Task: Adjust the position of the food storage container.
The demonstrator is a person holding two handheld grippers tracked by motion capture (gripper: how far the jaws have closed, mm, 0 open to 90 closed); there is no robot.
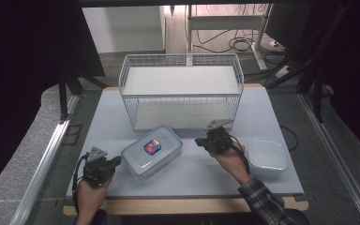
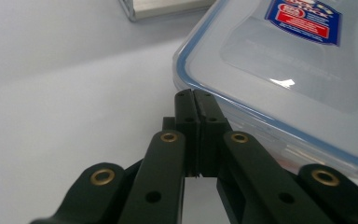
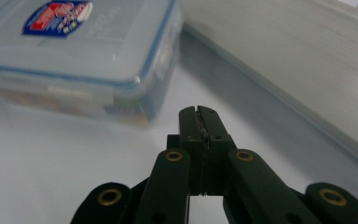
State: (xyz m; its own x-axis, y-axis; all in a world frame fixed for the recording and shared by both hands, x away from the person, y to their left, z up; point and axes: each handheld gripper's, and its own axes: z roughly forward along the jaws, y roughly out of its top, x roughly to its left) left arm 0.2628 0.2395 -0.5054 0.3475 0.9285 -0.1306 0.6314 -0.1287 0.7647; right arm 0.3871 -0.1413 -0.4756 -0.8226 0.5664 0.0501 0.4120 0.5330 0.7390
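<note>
One table [image 1: 262,117], pale blue top, is taking up mid-frame. One white wire basket [image 1: 182,89], rectangular, is sitting at upper centre. One clear lidded container [image 1: 152,151], rounded rectangle, blue seal, red-blue label, is lying left of centre, between the grippers. One white shallow dish [image 1: 267,156] is sitting at right. Left hand-held gripper [image 1: 116,161] is sitting jaws together, just beside the container's corner. Right hand-held gripper [image 1: 199,141] is also pressed together, empty.
</note>
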